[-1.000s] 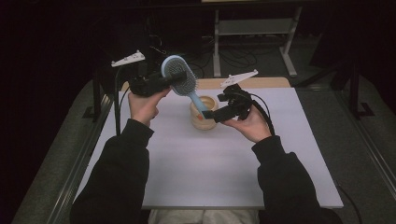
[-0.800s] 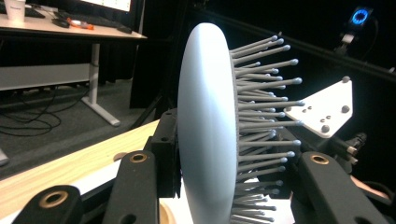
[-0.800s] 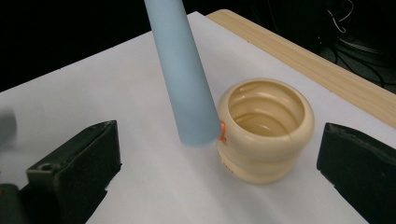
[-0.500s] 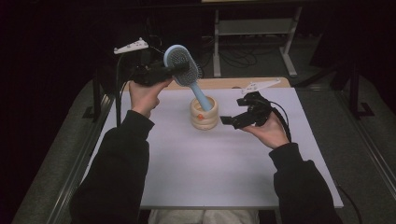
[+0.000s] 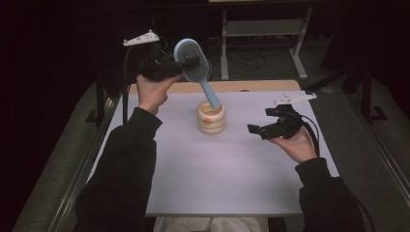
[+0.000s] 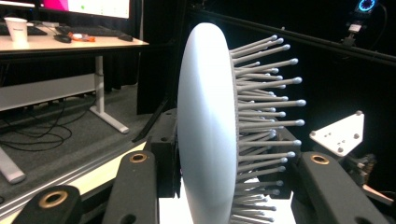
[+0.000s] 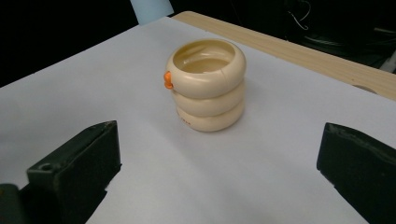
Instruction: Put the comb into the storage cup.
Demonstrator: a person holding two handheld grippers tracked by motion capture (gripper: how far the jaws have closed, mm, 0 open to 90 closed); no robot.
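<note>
Left gripper [image 5: 181, 65] fingers clamped on the hairbrush [image 5: 193, 60] head, held above the white-covered table [image 5: 203, 179] in a dark room, handle slanting down into the cream ringed holder [image 5: 211, 117]; right gripper [image 5: 263, 129] fingers spread wide, empty, facing the holder.

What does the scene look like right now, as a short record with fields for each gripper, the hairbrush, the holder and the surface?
left gripper: raised above the table's far left, jaws shut on the hairbrush's head
right gripper: open, low over the sheet, pointing at the holder, nothing between its jaws
hairbrush: light blue, metal pins, tilted, handle end down at the holder's mouth
holder: cream, three stacked rings, small orange spot on its side, upright
surface: white sheet on a wooden table
</note>
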